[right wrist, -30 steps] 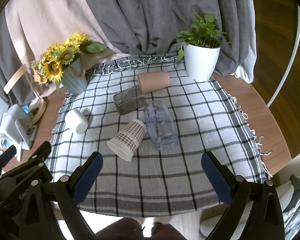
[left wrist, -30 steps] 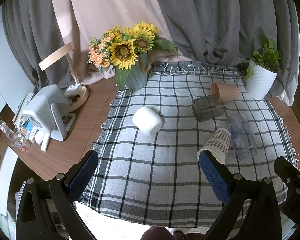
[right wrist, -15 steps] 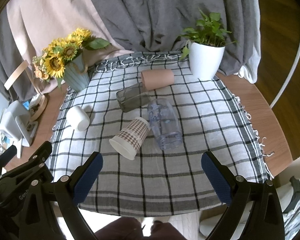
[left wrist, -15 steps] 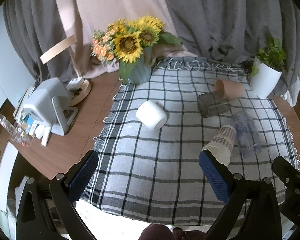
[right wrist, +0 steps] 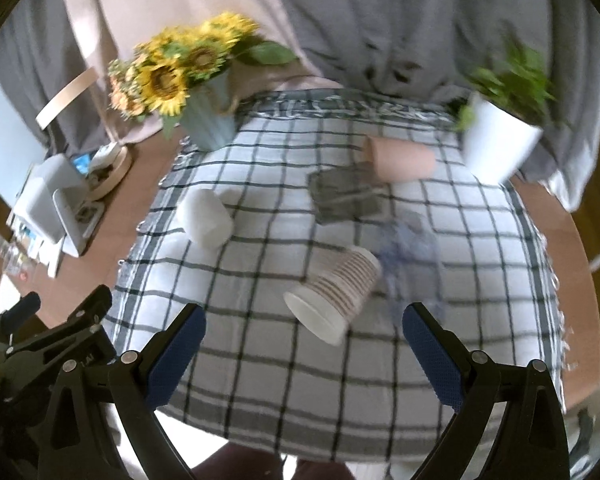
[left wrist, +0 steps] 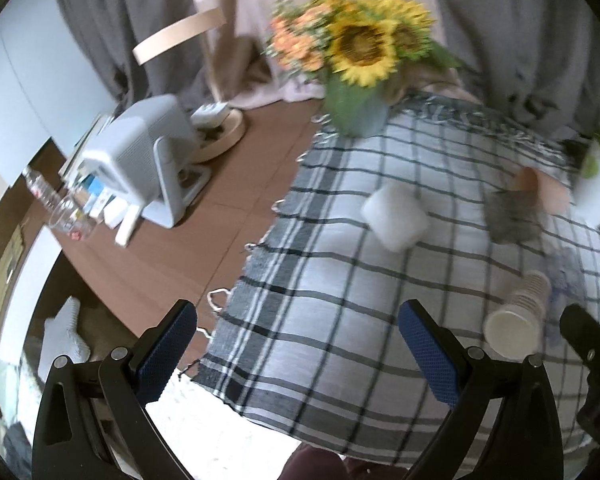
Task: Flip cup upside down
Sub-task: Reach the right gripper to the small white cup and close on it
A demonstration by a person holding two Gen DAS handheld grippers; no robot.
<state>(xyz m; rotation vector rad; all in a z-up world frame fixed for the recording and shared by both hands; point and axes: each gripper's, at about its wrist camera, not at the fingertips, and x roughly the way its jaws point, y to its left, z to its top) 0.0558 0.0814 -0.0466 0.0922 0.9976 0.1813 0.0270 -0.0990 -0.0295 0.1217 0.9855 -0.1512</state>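
Several cups lie on their sides on a checked cloth [right wrist: 284,380]: a brown patterned paper cup [right wrist: 334,294] [left wrist: 518,320], a white cup [right wrist: 205,220] [left wrist: 396,216], a dark glass [right wrist: 342,196] [left wrist: 512,216], a clear glass [right wrist: 410,256] and a pink cup [right wrist: 402,158] [left wrist: 540,190]. My right gripper [right wrist: 302,354] is open and empty, just short of the paper cup's mouth. My left gripper [left wrist: 298,352] is open and empty over the cloth's front left corner. Both views are blurred.
A vase of sunflowers [right wrist: 204,120] [left wrist: 356,116] stands at the cloth's back left. A white plant pot [right wrist: 500,148] stands at the back right. A grey device [left wrist: 140,160] and small clutter sit on the wooden table [left wrist: 204,248] to the left.
Both grippers have moved forward and down toward the table. The left view has swung to the left. The paper cup now sits close in front of the right gripper.
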